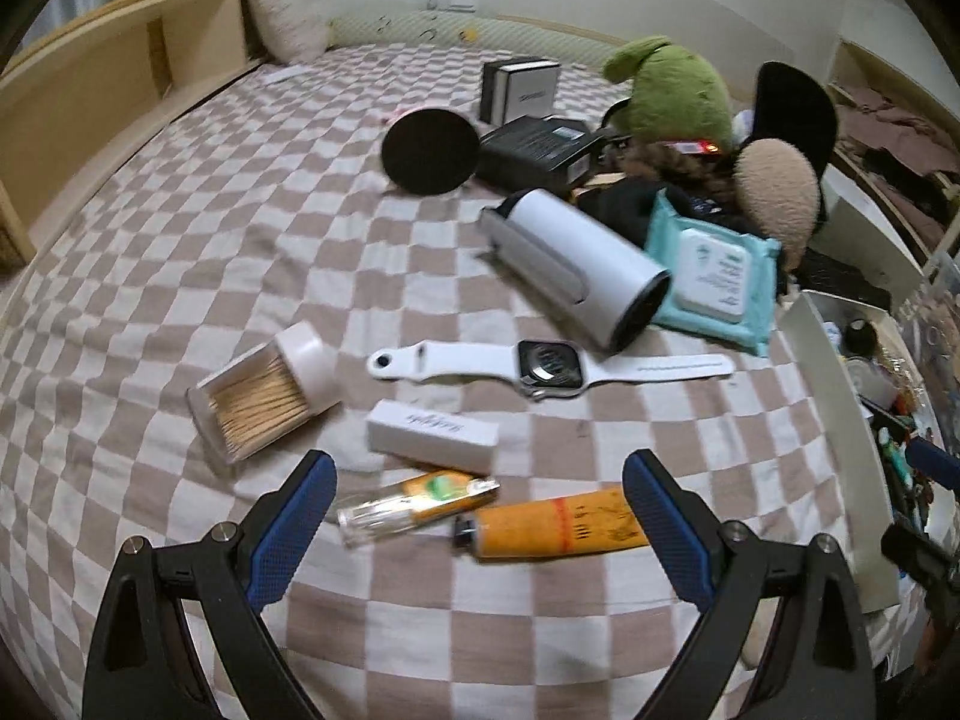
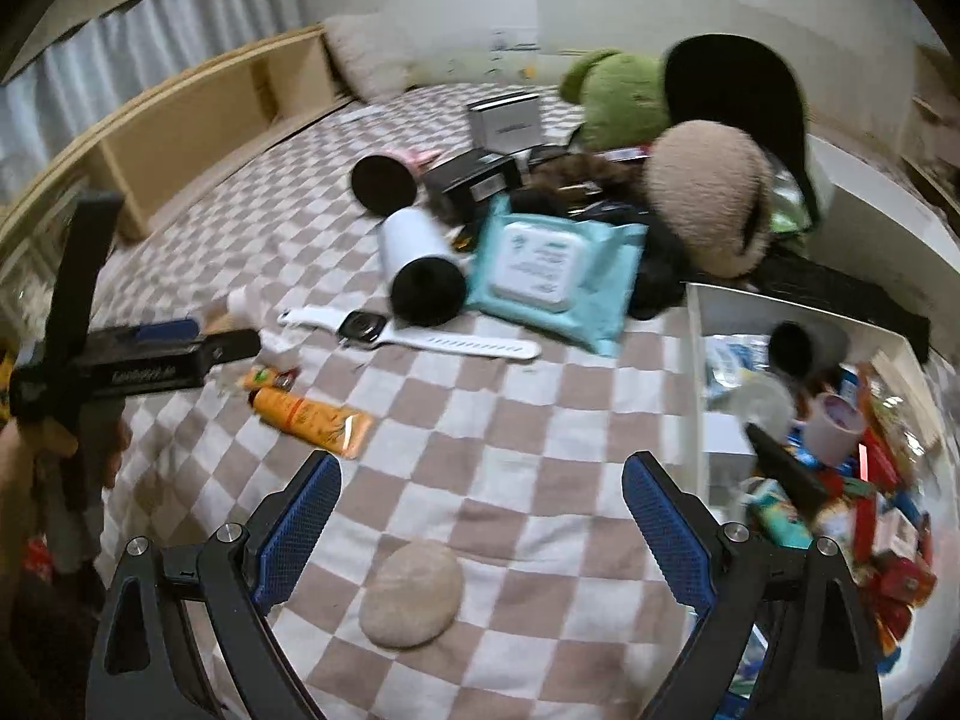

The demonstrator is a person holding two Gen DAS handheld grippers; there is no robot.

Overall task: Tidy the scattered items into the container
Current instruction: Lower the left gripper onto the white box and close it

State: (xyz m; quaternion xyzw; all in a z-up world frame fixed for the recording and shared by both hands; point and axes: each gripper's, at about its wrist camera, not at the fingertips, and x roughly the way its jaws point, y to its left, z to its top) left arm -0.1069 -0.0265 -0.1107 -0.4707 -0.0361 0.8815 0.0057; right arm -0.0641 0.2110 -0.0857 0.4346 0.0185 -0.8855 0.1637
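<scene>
Checkered beige-and-white bedding (image 1: 180,240) is carrying the scatter: an orange squeeze tube with a dark cap (image 1: 558,525), a clear-ended orange-labelled stick (image 1: 414,504), a small white rectangular box (image 1: 432,435), a clear toothpick box with a white lid (image 1: 264,399), a white-strapped smartwatch (image 1: 549,369), a white cylinder with a black end (image 1: 576,267) and a teal wipes pack (image 1: 714,273). At the right, the white open container (image 2: 696,372) is already sitting crowded with small packets.

Left tongs (image 1: 480,531) are gaping wide, holding nothing, hovering low with the orange tube and the stick lying between the blue pads. Right tongs (image 2: 480,531) are likewise spread and empty, hanging near the container over a flat tan oval pad (image 2: 414,594).

Judging by that, the left tongs are lining up on the tube or the stick. Doing it well means picking one, since the two are lying almost touching; closing across the tube's firm middle, not its tapering crimped end, and pressing down gently because the bedding is giving way underneath.
</scene>
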